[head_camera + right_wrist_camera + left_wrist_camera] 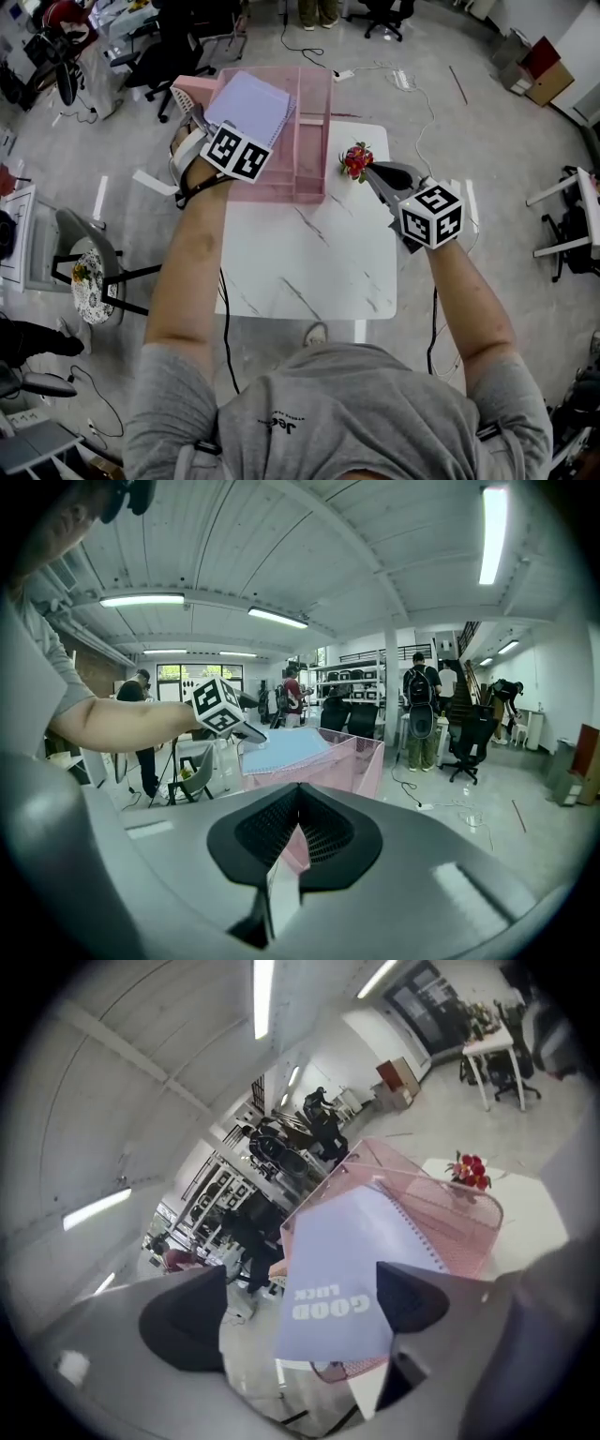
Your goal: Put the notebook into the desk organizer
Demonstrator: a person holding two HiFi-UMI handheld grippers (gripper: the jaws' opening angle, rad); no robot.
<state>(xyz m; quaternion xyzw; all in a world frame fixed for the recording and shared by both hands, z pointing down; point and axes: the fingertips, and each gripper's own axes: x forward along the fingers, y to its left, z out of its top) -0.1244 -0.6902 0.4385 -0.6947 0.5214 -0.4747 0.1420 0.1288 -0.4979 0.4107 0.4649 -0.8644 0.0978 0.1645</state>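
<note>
Your bare forearms reach out over the white table, one gripper in each hand. Left gripper: jaws wide apart. The lilac notebook sits in the gap, its lower corner against the right-hand pad, with floor showing between it and the other pad, so it is not clamped. The notebook lies tilted across the top of the pink mesh desk organizer, not yet down in a compartment. Right gripper: jaws closed together on nothing, held low near the red flowers, well apart from the notebook. Handling, as a judgement: it looks like a thin spiral-bound pad, so light, with smooth covers that may slide and bend if pinched at a loose corner. Take it across its thickness near the wire spine, where it is stiffest, then turn it on edge to drop between the mesh dividers.
</note>
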